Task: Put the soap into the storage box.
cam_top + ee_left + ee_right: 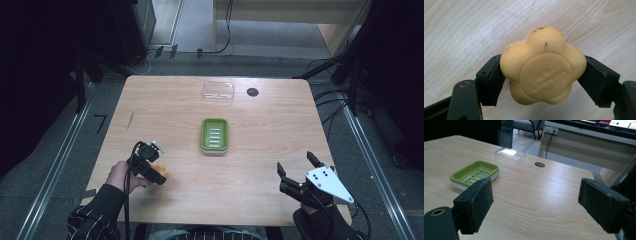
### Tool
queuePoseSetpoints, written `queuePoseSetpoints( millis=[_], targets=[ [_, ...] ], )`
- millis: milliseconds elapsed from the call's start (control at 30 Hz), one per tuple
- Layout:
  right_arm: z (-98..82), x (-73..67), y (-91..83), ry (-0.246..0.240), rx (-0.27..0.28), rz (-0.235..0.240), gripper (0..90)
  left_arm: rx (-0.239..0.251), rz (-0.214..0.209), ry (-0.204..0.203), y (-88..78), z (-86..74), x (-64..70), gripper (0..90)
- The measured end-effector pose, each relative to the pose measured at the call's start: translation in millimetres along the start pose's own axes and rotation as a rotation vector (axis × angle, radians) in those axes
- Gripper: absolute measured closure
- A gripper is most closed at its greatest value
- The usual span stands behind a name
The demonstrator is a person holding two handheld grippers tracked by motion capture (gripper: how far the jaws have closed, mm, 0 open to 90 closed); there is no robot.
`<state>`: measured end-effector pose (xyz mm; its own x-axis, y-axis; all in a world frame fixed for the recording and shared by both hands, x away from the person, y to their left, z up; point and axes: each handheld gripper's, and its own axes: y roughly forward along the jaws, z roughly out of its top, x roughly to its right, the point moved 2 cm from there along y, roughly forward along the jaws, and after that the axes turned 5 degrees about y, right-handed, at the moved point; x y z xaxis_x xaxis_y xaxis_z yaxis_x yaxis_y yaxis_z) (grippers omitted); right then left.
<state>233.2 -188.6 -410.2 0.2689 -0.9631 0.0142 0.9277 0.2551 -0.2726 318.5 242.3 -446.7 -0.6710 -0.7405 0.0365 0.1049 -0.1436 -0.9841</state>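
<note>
Here the left claw [543,72] is pinching a yellow-orange soap [543,66] shaped like a flower, with one black pad pressed on each side of it; raised letters stand on the round middle of the soap, and a few dark marks show on its upper lobes. In the high view this left claw [159,173] is at the near left part of the bench [260,150], and the soap [160,168] shows as a small orange spot at its tip, low over the wood; I cannot tell if it touches the surface. The person's left hand [120,176] holds the tool, with a striped sleeve [95,215] behind it at the near edge. The right claw [296,163] is at the near right of the bench, its two jaws spread wide with nothing between them, and the grey three-cornered plate is on its top. In the right claw view, the wide pads [476,205] frame bare wood. Farther out, at the middle of the bench, lies a green soap dish [214,135] with slots in its bottom and a white base. Beyond it, near the far edge, lies a clear plastic lid [218,92], and just right of that is a small round hole [252,92] in the bench top.
</note>
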Motion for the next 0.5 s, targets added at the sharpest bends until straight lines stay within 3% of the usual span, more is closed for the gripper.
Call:
queuePoseSetpoints(
  millis=[500],
  targets=[
    [-0.3,-0.6,-0.4,-0.007,-0.009,0.007,13.1,0.004,-0.005,0.044,-3.8,15.3,-0.3,25.8]
  ],
)
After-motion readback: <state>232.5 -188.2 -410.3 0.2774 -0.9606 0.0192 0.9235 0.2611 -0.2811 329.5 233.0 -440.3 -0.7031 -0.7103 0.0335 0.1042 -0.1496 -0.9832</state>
